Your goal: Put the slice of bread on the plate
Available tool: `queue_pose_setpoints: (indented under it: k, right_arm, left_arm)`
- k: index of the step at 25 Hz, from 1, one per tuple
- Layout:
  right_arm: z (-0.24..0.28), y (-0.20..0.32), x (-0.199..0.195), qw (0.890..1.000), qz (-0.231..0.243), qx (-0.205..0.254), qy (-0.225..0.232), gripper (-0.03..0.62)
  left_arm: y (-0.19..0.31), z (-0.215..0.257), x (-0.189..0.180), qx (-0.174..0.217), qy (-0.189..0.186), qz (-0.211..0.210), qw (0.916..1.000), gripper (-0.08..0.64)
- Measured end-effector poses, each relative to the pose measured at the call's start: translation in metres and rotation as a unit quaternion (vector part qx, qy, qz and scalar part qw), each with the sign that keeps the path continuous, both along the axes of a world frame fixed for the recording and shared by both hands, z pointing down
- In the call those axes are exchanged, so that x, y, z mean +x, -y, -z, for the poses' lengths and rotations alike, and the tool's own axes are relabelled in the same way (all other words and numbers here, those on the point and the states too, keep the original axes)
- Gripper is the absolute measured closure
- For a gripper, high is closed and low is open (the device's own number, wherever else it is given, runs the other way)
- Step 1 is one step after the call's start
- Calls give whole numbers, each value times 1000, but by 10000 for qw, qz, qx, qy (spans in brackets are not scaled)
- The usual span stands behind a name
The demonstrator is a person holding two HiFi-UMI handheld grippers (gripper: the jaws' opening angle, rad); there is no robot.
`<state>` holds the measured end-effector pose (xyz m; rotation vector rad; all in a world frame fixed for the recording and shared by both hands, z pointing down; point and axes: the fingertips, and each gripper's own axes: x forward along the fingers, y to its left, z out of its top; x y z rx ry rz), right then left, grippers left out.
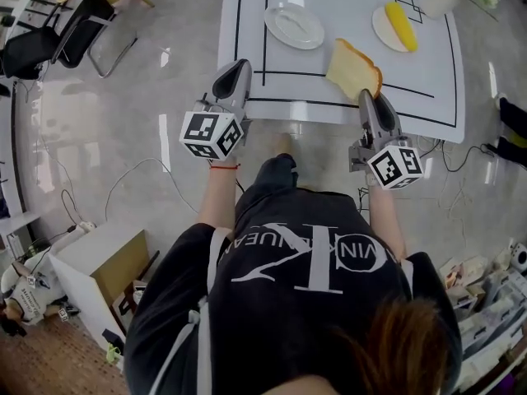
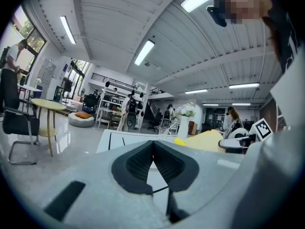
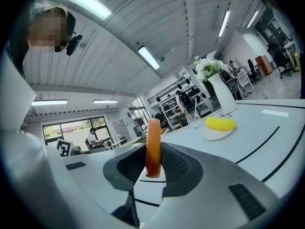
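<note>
Over the table [image 1: 428, 72] edge, level right claw [image 1: 366, 97] pinches bread slice [image 1: 354, 68]; left claw [image 1: 239, 66] clenched.

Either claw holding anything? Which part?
Right claw grips the slice of bread by its near crust edge. Left claw shut, empty.

A white tabletop [image 1: 313, 85] with black lines fills the 12 o'clock part of the view. The right tongs [image 1: 367, 97] hold a bread slice [image 1: 352, 68] above its near edge. An empty plate [image 1: 294, 25] lies at 10 o'clock from the bread; a second plate [image 1: 380, 30] at 1 o'clock carries a yellow thing [image 1: 401, 25]. The left tongs [image 1: 239, 66] are at 9 o'clock from the bread, by the tabletop's corner. Black chairs [image 1: 49, 39] stand at 10 o'clock on the floor [image 1: 165, 138].
</note>
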<state>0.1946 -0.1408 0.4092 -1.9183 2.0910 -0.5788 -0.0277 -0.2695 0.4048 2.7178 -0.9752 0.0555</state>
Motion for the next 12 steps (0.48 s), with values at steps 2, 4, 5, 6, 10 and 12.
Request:
queue_pose_setpoints:
  k: [2, 4, 5, 6, 10, 12]
  right_arm:
    - [0, 12, -1, 10000, -27, -21, -10, 502]
    - [0, 23, -2, 10000, -58, -19, -18, 502]
    - [1, 28, -4, 10000, -73, -10, -9, 502]
    - [2, 32, -5, 10000, -83, 7, 17, 502]
    - [5, 50, -12, 9996, -19, 77, 289, 502]
    - [2, 57, -16, 9989, 48, 8, 476, 502]
  left_arm:
    - [14, 0, 2, 6, -24, -58, 10000, 549]
    - [26, 0, 4, 11, -40, -128, 9999, 549]
    - [31, -1, 4, 9, -39, -161, 9999, 549]
    - [35, -3, 4, 4, -38, -184, 9998, 549]
    - [52, -9, 2, -55, -74, -178, 9998, 549]
    - [53, -15, 3, -132, -51, -208, 9997, 549]
